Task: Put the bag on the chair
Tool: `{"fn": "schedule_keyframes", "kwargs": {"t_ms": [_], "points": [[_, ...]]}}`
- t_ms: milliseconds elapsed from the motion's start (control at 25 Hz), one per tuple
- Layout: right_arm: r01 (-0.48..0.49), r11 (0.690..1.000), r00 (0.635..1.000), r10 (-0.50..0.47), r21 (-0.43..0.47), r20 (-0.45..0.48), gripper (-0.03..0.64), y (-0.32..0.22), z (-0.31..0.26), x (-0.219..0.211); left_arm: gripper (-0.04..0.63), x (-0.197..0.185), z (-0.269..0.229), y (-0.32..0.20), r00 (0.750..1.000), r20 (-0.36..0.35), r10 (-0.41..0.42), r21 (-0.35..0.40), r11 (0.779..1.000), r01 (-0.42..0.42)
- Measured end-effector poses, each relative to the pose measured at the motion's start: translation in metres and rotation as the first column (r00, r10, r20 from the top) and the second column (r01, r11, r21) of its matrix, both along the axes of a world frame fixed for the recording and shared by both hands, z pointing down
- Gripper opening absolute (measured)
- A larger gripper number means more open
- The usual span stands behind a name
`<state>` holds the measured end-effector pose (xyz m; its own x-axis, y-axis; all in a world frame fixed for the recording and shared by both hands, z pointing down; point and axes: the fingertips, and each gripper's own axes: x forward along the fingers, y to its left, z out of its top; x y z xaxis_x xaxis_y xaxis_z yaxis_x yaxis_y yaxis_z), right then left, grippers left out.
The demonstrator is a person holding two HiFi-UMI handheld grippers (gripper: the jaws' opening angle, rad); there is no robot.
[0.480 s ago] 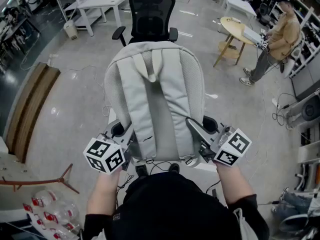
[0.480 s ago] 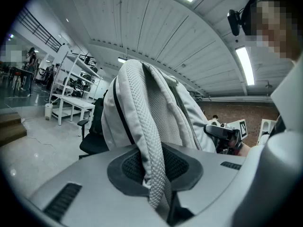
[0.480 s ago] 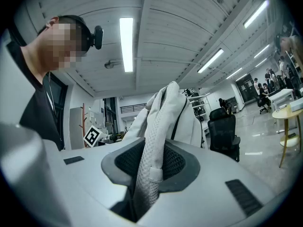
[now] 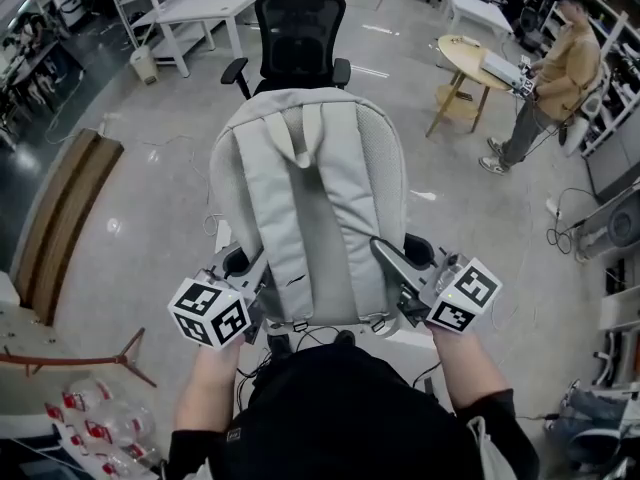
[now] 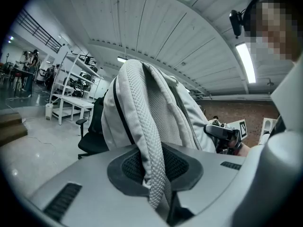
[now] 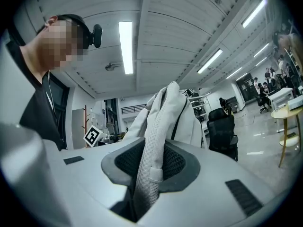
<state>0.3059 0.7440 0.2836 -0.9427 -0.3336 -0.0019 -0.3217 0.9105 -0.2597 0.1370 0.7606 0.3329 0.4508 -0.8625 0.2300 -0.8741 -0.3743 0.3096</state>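
Left hand-held gripper (image 5: 158, 176) clamping bag (image 4: 310, 198), chair (image 4: 300, 33) ahead

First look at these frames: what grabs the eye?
A pale grey fabric backpack fills the head view's middle, held up by its mesh shoulder straps, one clamped in the left gripper, one in the right gripper. Just beyond it stands a black mesh office chair; a round wooden table sits upper right.
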Motion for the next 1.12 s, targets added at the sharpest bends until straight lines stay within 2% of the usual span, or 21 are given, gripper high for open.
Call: {"fn": "schedule_keyframes", "kwargs": {"t_ms": [360,600,840,1120], "points": [[0.027,1.0,1.0,-0.027,-0.013,0.01,0.107,0.002,0.001,0.062,0.075,0.061,0.004,0.003,1.0,-0.017,0.003,-0.017,1.0,-0.003],[0.009,0.999,1.0,-0.009,-0.038,0.001,0.109,-0.004,0.008,0.085,0.075,0.085,0.014,-0.003,0.999,-0.042,0.021,-0.054,0.998,-0.023],[-0.003,0.999,1.0,0.003,-0.054,-0.008,0.109,-0.028,0.016,0.08,0.075,0.08,0.024,-0.03,0.998,-0.051,0.033,-0.058,0.998,-0.036],[-0.024,0.998,1.0,0.023,-0.053,-0.019,0.109,-0.097,0.025,0.045,0.075,0.046,0.034,-0.102,0.997,-0.055,0.058,-0.049,0.997,-0.06]]}}
